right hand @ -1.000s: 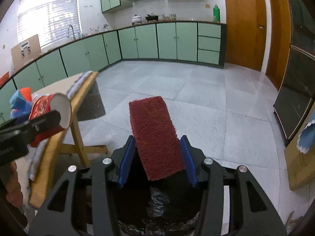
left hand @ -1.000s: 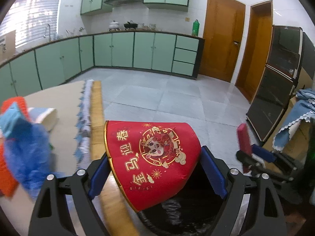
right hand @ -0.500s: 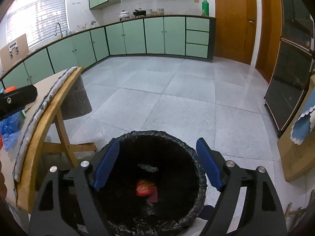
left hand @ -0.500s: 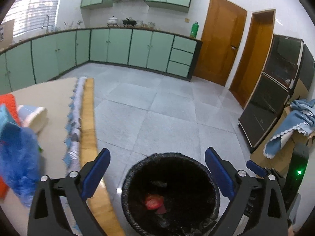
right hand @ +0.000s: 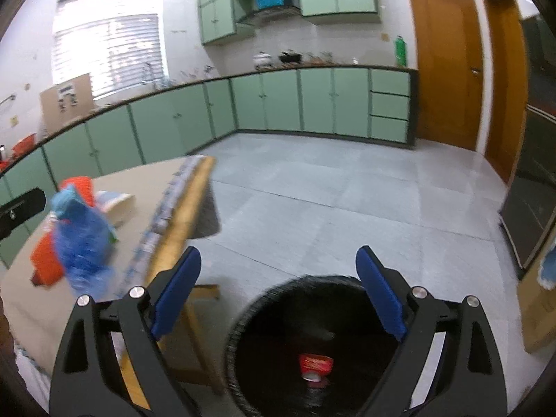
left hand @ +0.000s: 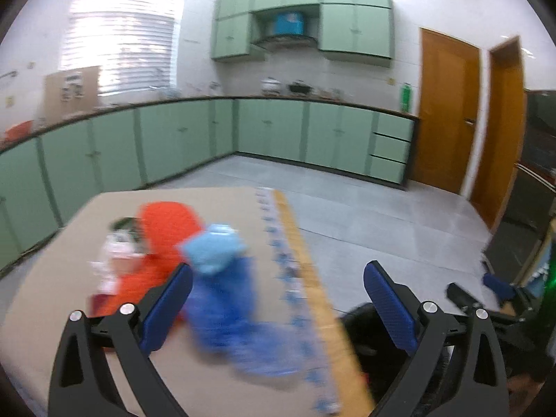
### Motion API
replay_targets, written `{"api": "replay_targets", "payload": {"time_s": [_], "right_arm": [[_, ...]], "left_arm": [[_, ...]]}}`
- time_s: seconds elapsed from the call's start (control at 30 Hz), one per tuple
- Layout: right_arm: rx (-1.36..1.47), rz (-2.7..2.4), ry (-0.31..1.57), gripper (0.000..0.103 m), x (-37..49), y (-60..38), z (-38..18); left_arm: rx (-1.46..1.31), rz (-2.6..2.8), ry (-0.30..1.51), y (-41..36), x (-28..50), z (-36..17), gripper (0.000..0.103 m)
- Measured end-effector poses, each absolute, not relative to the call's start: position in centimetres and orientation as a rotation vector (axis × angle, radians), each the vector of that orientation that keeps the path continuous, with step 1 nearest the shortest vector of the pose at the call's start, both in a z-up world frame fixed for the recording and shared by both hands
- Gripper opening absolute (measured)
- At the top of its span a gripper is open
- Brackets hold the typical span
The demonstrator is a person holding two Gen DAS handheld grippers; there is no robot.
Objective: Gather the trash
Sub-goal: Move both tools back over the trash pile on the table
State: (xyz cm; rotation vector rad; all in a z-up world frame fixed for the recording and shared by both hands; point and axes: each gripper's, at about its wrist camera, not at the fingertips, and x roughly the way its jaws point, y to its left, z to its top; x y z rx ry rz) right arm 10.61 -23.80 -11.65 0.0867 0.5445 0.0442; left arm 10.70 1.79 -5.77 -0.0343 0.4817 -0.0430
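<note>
Kitchen table (left hand: 62, 299) holding remaining trash: blue bag (left hand: 226, 299), orange item (left hand: 166, 243). Bin (right hand: 278, 340) on floor containing red cup (right hand: 315, 365). Left gripper (left hand: 278, 305) wide apart, empty; right gripper (right hand: 278, 292) opening, empty. Judging: fetching next piece; next move needing reach to blue bag.

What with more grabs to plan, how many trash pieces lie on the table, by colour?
Orange piece: 1
Blue bag: 1, though its light-blue top may be a separate piece
White cup: 1
Total: 3, as far as the blur lets me tell
</note>
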Motion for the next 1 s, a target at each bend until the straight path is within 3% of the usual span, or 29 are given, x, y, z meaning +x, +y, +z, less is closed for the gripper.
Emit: {"api": "replay_targets", "payload": {"time_s": [0.37, 1.0], "right_arm": [[0.058, 0.249, 0.545, 0.088, 12.2, -14.5, -11.2], [0.035, 0.435, 0.501, 0.084, 15.5, -5.6, -8.2]], "left_arm": [[-0.028, 0.192, 0.517, 10.8, 8.9, -7.7, 0.097], [-0.086, 0.281, 0.517, 16.6, 11.2, -8.4, 0.097]]}}
